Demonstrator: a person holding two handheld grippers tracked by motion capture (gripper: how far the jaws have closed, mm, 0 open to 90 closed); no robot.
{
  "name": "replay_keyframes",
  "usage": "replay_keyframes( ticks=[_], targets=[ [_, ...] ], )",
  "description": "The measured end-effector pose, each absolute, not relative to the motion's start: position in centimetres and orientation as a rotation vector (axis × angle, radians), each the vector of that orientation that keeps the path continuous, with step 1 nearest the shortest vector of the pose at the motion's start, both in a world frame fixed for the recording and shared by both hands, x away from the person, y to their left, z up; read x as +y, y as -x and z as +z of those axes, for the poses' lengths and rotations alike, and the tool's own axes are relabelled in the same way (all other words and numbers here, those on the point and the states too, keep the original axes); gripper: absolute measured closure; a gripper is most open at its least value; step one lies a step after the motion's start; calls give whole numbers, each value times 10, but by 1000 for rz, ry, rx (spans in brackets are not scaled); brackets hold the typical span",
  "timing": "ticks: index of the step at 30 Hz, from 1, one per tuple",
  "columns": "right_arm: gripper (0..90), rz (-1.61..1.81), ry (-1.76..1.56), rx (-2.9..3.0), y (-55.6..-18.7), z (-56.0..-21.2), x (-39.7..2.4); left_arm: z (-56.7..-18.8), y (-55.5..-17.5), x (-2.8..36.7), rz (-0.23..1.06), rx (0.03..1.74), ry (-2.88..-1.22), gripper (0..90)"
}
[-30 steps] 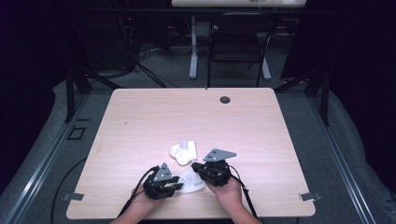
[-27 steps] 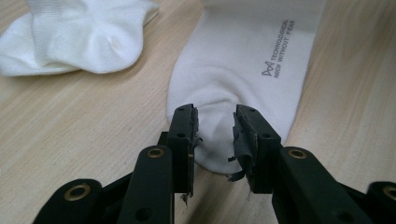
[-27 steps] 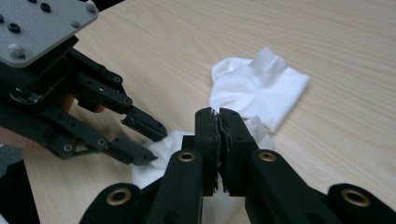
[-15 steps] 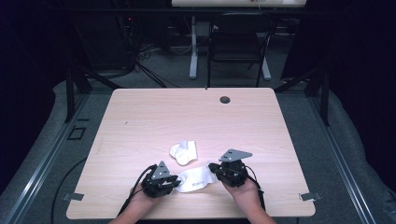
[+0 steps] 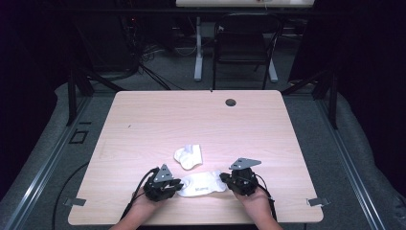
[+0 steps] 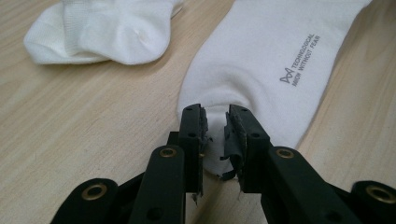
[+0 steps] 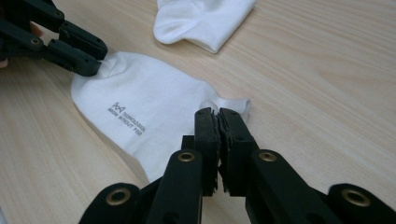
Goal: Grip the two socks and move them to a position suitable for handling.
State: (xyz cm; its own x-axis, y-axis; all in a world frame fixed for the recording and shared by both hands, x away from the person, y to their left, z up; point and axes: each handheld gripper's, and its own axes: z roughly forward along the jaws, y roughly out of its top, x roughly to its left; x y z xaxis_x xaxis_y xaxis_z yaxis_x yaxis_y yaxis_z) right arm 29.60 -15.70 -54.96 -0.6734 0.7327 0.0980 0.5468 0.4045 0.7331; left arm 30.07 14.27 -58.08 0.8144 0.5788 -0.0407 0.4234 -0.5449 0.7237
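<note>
A: How do I lay this printed sock (image 5: 201, 183) out well?

B: Pull its two ends evenly apart and keep it low on the table (image 5: 143, 124), just on your side of the folded sock (image 5: 188, 156).

A: And my grippers?

B: Your right gripper (image 7: 218, 117) is clamped on one end. Your left gripper (image 6: 215, 122) has just been closing; its jaws stand narrowly apart with the other end bunched between them.
</note>
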Motion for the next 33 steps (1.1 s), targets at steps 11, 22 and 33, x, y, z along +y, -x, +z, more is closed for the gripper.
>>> replay_keyframes(
  ticks=[11,22,33],
  targets=[
    [725,1177,-1124,2333,-293,-540,-160,-581,-302,144,257,726,-2230,752],
    [770,1025,-1081,2463,-306,-560,-143,-581,-304,145,249,722,-2222,750],
    [775,979,-1165,2520,-305,-571,-148,-581,-305,148,240,730,-2224,747]
  ],
)
